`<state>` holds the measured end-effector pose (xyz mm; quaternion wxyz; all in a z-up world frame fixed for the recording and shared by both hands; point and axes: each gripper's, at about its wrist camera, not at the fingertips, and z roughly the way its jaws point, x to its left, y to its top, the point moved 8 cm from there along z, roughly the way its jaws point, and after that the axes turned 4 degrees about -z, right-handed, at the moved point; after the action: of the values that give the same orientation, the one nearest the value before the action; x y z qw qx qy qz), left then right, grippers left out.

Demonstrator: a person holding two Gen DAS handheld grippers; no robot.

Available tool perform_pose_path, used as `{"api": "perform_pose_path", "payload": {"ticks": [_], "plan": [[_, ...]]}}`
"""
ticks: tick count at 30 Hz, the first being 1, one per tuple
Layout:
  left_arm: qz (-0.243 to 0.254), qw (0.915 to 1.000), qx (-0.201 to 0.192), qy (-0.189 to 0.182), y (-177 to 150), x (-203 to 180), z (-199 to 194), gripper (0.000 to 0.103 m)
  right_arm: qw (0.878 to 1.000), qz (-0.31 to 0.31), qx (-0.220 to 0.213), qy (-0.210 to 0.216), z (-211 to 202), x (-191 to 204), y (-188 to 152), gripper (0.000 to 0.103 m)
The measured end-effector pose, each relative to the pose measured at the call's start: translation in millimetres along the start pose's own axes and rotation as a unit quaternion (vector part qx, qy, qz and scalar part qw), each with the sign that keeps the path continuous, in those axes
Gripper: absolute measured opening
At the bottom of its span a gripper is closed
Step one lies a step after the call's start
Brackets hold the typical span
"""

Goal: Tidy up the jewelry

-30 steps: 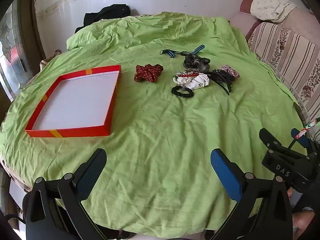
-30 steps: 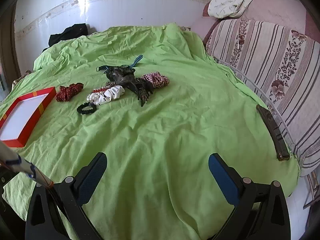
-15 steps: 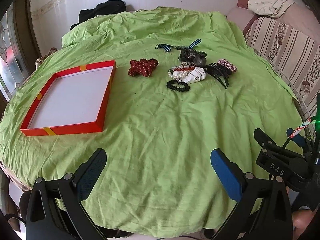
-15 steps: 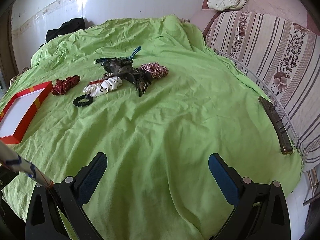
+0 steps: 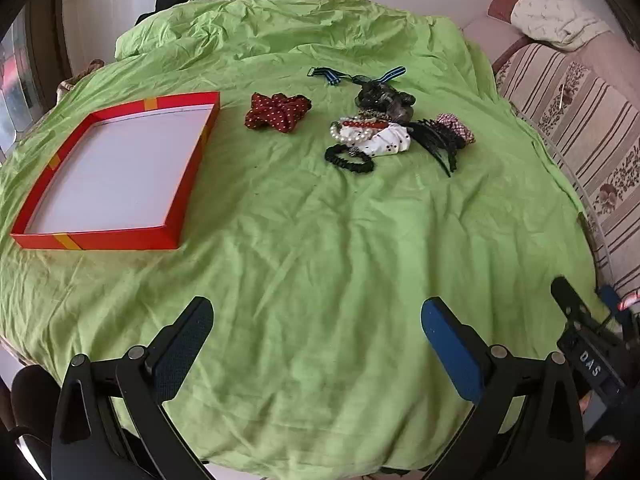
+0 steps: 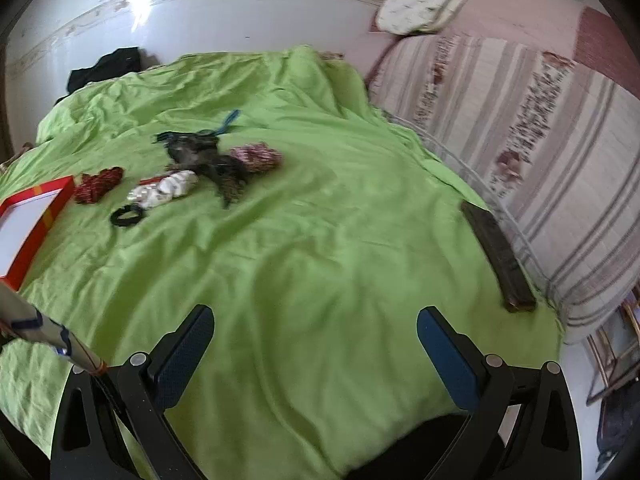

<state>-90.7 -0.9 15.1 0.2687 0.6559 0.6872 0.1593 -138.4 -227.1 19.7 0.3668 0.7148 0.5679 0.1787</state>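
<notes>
A round table draped in a wrinkled lime-green cloth (image 5: 320, 248) fills both wrist views. The left gripper (image 5: 316, 322) hangs above the near edge of the cloth with its jaws spread wide and nothing between them; the right gripper (image 6: 314, 326) is likewise released and empty, poised over the near part of the table, and its view is somewhat blurred. Toward the left side of the cloth lies a shallow red box (image 5: 182, 184) with yellow bands and a bare white floor; nothing sits inside it. The jewelry and hair accessories lie in a loose cluster near the far middle of the table, well apart from both grippers. Closest to the box, but not touching it, is a dark red dotted scrunchie (image 5: 278, 112). To its right, a black elastic hair tie (image 5: 349, 159) lies just in front of a white scrunchie (image 5: 390, 142), on which a pearl bracelet (image 5: 344, 133) and a string of red beads (image 5: 364, 123) rest. Behind these is a dark greyish lump (image 5: 384, 98) whose exact nature cannot be made out, with a blue-and-black striped ribbon (image 5: 326, 75) spreading out behind it. A black hair claw (image 5: 436, 142) juts forward from the right side of the pile, touching a pink checked scrunchie (image 5: 456, 128). In the right wrist view a long dark flat object (image 6: 498, 256) lies along the right rim of the table, next to a striped floral sofa (image 6: 540, 128) with a pale folded cloth (image 6: 428, 2) on top.
</notes>
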Motion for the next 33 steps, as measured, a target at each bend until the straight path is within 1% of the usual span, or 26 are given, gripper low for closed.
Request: {"api": "perform_pose_path", "payload": {"ticks": [5,9,15,23,33], "plan": [[0.015,0.9998,-0.014,0.001,2,-9,-9,0.103,1.000,0.026,0.013,-0.004,3,-16,-6,0.103],[0.017,0.9995,-0.025,0.007,5,-8,-17,0.103,1.000,0.021,0.007,0.003,0,-10,-5,0.103],[0.013,0.9995,-0.027,0.008,7,-6,-21,0.103,1.000,0.002,-0.004,0.005,-4,-1,-4,0.103],[0.018,0.9991,-0.035,0.014,8,-7,-24,0.103,1.000,0.025,0.006,0.003,-1,-9,-8,0.103],[0.027,0.9988,-0.034,0.020,8,-10,-21,0.103,1.000,0.020,0.012,0.010,8,-5,-12,0.103]]}}
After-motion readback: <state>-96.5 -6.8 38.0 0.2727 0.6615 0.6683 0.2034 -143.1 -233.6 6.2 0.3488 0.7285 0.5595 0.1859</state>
